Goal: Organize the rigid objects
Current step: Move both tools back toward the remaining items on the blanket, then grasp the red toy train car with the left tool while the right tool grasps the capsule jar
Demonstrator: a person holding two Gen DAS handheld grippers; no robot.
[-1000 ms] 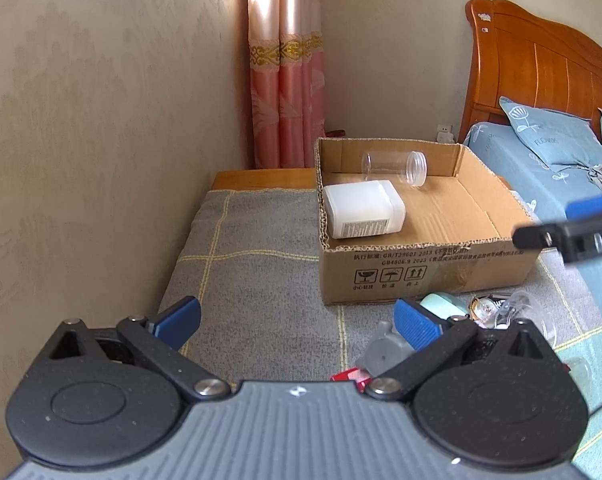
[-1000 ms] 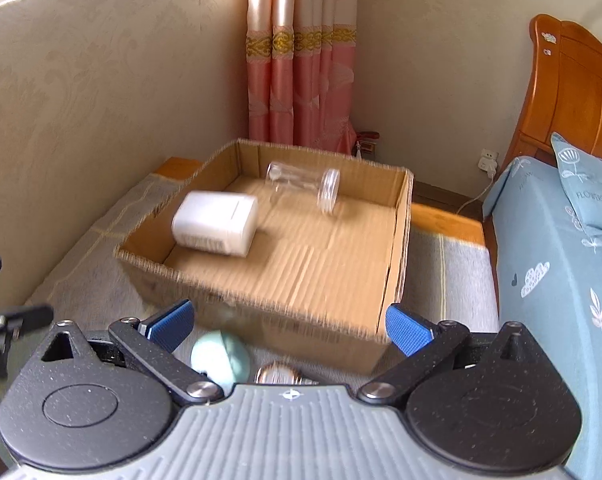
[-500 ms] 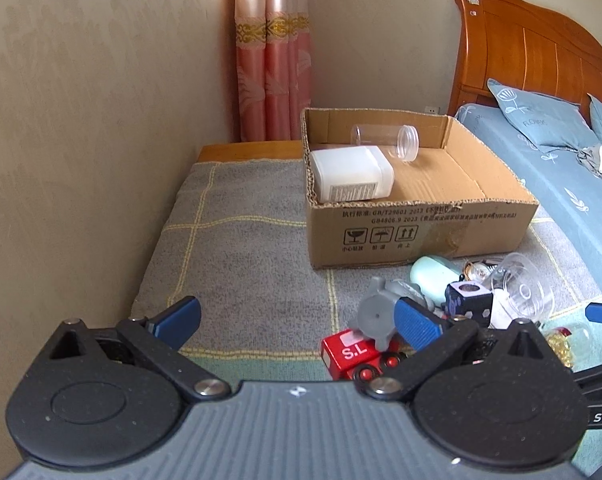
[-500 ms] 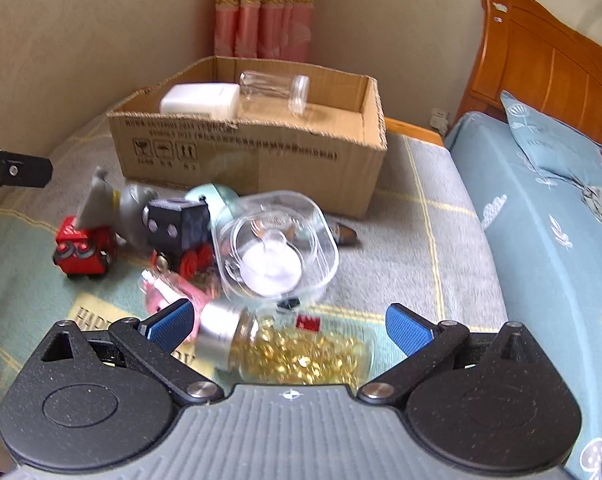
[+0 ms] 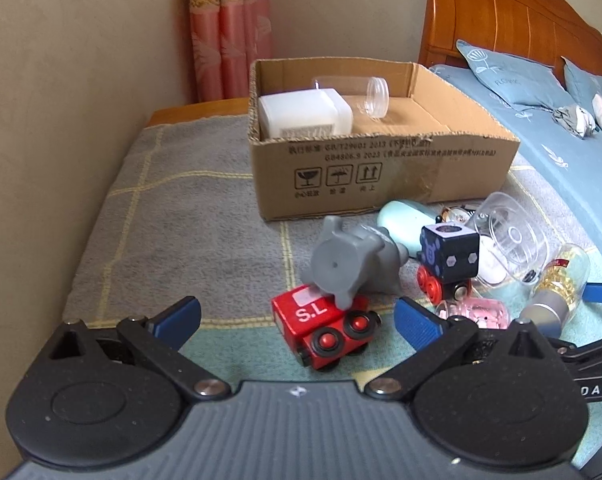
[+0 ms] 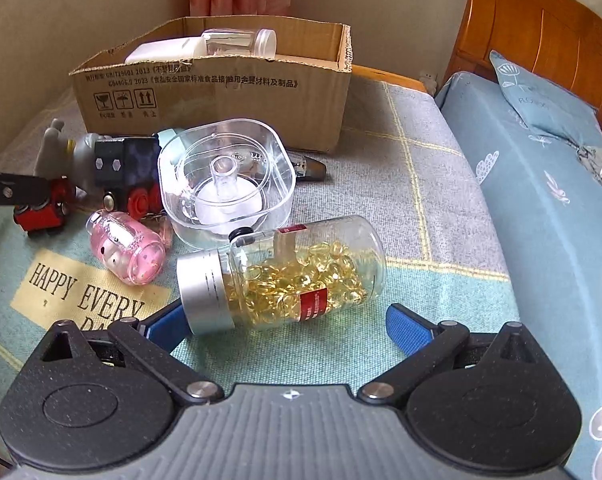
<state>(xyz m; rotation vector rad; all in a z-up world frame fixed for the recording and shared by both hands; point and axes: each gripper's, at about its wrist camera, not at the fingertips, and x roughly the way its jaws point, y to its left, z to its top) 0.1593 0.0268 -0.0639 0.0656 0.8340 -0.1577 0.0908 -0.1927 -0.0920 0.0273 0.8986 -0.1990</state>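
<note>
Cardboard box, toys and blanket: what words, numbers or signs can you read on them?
"S.L": red toy train.
"HAPPY EVERY": blanket; the next word is hidden.
"2023" and Chinese print, partly legible; three handling signs (glass, umbrella, arrows), captions too small: cardboard box.
"DAS": black arm of the other tool.
Red label, too small to read: capsule bottle.
Raised letters, unreadable: clear container.
</note>
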